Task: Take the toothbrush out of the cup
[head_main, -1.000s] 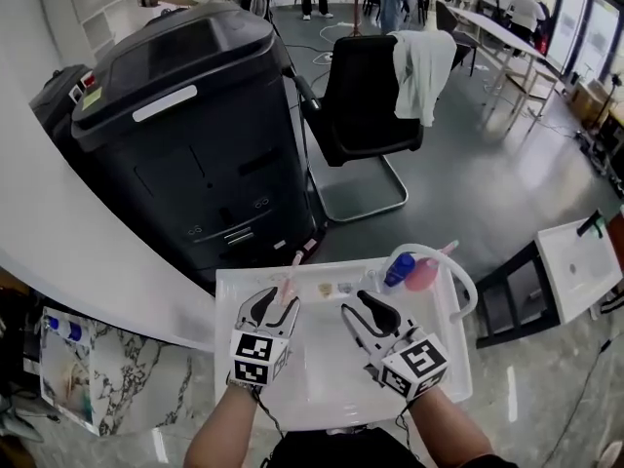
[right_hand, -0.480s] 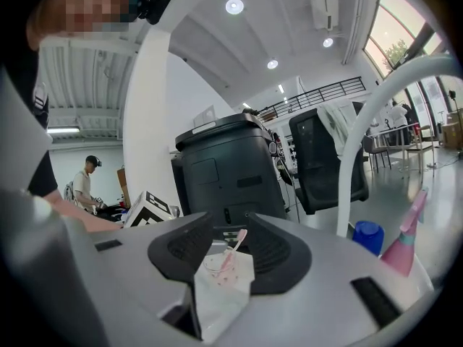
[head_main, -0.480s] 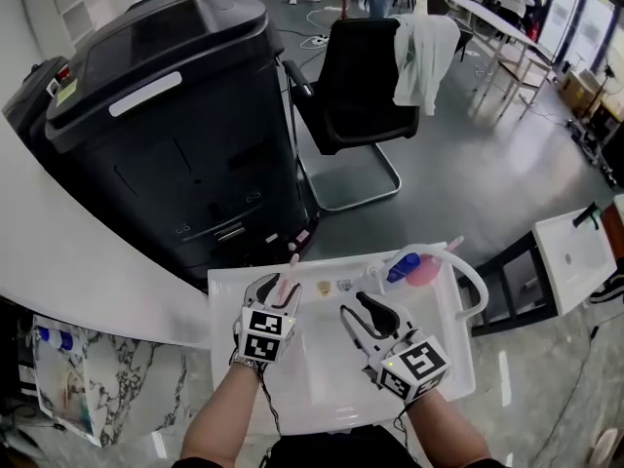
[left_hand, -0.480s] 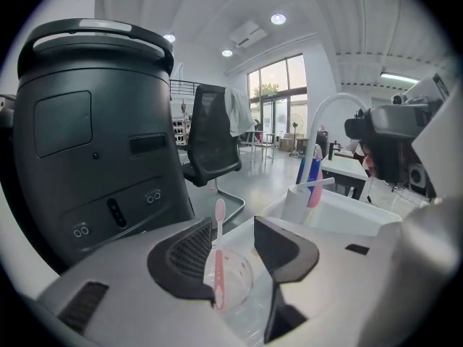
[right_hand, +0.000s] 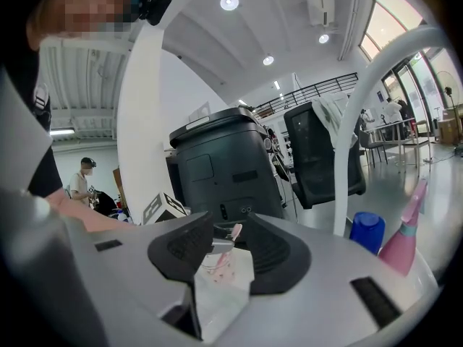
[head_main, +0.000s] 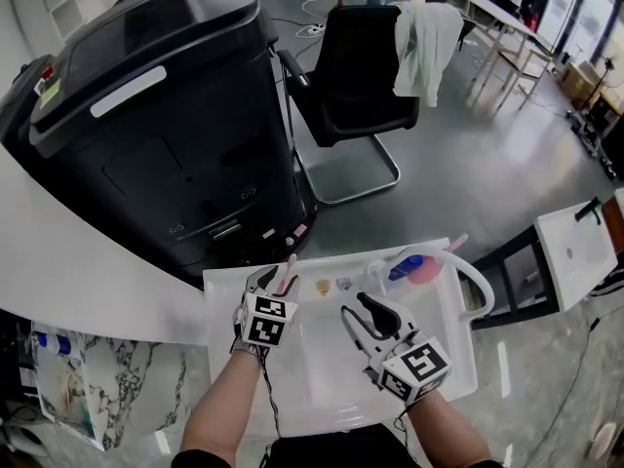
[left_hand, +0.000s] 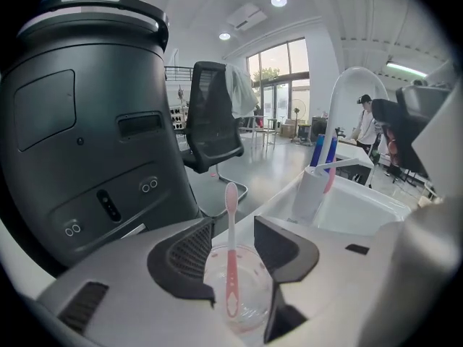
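A clear cup stands on the white basin top with a pink toothbrush upright in it. In the left gripper view my left gripper is open, one jaw at each side of the cup and close against it. In the head view the toothbrush sticks up between the left gripper's fingers. My right gripper hovers open over the basin to the right, holding nothing. In the right gripper view the cup shows some way ahead, between the right gripper's jaws.
A white arched faucet rises at the basin's far right, with a blue-capped bottle and a pink bottle beside it. A big black machine and a black chair stand beyond the basin. A small white table is at right.
My left gripper has moved forward until its jaws stand around the cup. The right gripper has hardly moved.
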`<state>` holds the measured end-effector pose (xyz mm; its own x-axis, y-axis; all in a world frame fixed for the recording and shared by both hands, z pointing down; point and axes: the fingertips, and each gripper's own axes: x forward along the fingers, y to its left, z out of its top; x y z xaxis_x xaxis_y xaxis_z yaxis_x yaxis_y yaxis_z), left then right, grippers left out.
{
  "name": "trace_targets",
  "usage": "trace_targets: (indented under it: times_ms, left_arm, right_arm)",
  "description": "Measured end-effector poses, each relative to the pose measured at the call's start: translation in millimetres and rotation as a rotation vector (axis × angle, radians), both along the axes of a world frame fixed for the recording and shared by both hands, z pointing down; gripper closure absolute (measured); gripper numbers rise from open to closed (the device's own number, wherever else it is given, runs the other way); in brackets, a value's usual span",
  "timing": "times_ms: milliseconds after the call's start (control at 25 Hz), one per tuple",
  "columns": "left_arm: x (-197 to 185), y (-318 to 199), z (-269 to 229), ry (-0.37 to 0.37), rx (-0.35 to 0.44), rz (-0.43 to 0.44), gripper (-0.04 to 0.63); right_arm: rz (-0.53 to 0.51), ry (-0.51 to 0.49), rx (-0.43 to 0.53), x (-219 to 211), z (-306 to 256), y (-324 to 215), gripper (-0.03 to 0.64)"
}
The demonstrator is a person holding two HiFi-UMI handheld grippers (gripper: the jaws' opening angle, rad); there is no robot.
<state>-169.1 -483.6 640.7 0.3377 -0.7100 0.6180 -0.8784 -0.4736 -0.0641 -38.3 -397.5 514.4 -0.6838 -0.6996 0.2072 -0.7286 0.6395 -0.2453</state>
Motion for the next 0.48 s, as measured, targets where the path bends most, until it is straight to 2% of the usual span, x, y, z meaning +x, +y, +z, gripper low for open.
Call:
trace_targets:
  times_ms: [480]
  left_arm:
    - [7,-10,12,-0.080,-0.023,0.014,0.410]
  right_arm:
    - [0.023,-0.012,-0.030,11,12,-9,0.469]
